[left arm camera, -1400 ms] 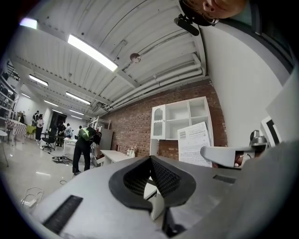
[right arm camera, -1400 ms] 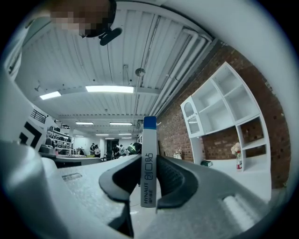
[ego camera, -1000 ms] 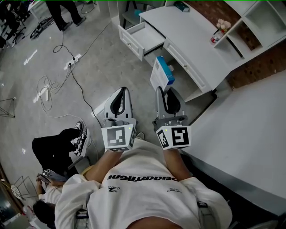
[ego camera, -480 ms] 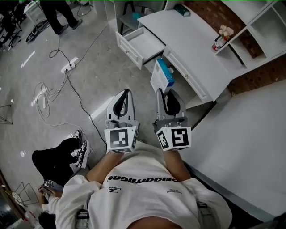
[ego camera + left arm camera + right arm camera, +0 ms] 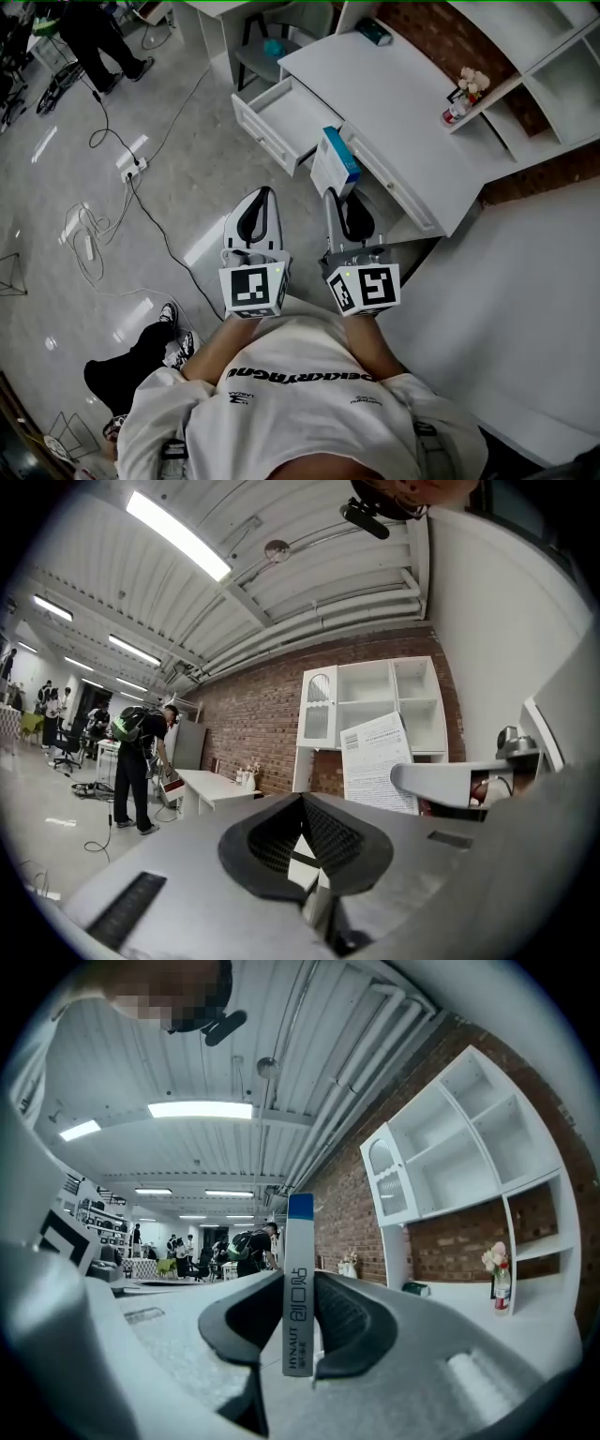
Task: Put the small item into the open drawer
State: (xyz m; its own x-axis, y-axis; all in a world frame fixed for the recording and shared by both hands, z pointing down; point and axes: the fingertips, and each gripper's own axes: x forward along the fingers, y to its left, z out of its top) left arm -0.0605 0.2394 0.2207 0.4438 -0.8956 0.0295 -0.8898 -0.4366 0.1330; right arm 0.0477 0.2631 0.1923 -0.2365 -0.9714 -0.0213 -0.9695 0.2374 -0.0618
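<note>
Jaws of the right gripper (image 5: 343, 201) pinch a thin white box (image 5: 299, 1288) with a blue top, holding it upright, while the left gripper (image 5: 260, 199) just beside it has its jaws pressed together on nothing. In the head view the box is in the air near the open drawer (image 5: 281, 117) of the white desk (image 5: 403, 103), above the grey floor (image 5: 202, 164), where a power strip (image 5: 131, 169) lies.

White T-shirt (image 5: 309, 422), black lettering
</note>
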